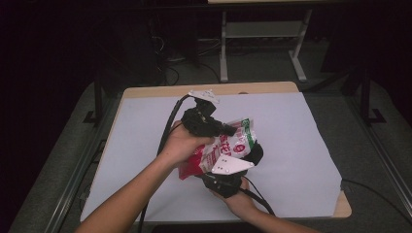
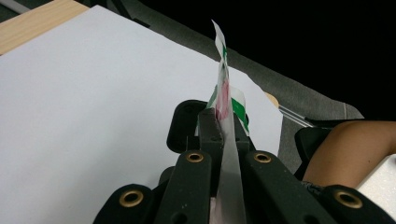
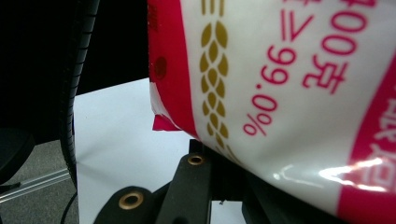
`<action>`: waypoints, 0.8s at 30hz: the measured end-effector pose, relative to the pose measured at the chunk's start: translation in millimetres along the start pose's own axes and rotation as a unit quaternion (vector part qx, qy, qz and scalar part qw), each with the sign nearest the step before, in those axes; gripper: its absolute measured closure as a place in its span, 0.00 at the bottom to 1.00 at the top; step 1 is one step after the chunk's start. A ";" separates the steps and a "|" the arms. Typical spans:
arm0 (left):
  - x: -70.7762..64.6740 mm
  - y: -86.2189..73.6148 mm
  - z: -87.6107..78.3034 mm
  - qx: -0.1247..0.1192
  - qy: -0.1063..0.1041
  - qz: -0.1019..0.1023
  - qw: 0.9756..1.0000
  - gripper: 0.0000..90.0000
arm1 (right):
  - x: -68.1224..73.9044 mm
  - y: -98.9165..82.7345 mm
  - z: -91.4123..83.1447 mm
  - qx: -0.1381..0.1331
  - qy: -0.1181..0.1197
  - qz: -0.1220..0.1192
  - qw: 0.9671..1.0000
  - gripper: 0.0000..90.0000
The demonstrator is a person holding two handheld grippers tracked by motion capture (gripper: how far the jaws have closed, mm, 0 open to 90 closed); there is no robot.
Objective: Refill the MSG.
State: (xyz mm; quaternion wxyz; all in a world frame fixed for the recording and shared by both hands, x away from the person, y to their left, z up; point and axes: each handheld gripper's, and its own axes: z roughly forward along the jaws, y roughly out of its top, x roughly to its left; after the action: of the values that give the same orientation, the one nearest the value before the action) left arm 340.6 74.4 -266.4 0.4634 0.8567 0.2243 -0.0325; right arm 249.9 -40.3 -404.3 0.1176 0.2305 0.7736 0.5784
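Observation:
A red, white and green plastic bag (image 1: 232,145) with printed writing is held up above the white sheet (image 1: 291,145). My left gripper (image 1: 227,129) comes in from the left and is shut on the bag's green-striped top edge. In the left gripper view that thin edge (image 2: 225,88) stands pinched between the two black jaws of the left gripper (image 2: 223,128). My right gripper (image 1: 250,154) reaches up from below, its grey plate facing the camera, and is shut on the bag's lower side. In the right gripper view the bag (image 3: 289,88) covers most of the right gripper (image 3: 224,179).
The white sheet covers a wooden table (image 1: 342,209) whose edges show at the back and the front right corner. Black cables (image 1: 167,126) trail from both grippers. A white-legged table (image 1: 224,48) stands on the floor beyond. A metal rail (image 1: 73,184) runs along the left.

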 end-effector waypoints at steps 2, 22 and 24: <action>0.0 -0.1 0.1 0.001 0.000 -0.001 1.000 1.00 | 0.0 -0.1 0.2 0.000 0.000 0.000 1.000 1.00; 0.4 -0.1 3.1 0.007 0.002 -0.007 1.000 1.00 | 1.0 -0.3 1.8 -0.002 0.009 0.005 1.000 1.00; 0.3 -0.1 3.5 0.007 0.002 -0.007 1.000 1.00 | 0.9 -0.4 1.7 -0.003 0.008 0.005 1.000 1.00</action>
State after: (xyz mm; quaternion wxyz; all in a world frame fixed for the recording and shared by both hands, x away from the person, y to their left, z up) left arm 341.3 71.7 -268.6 0.4564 0.8585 0.2310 -0.0360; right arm 249.8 -38.6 -405.2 0.1088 0.2295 0.7718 0.5829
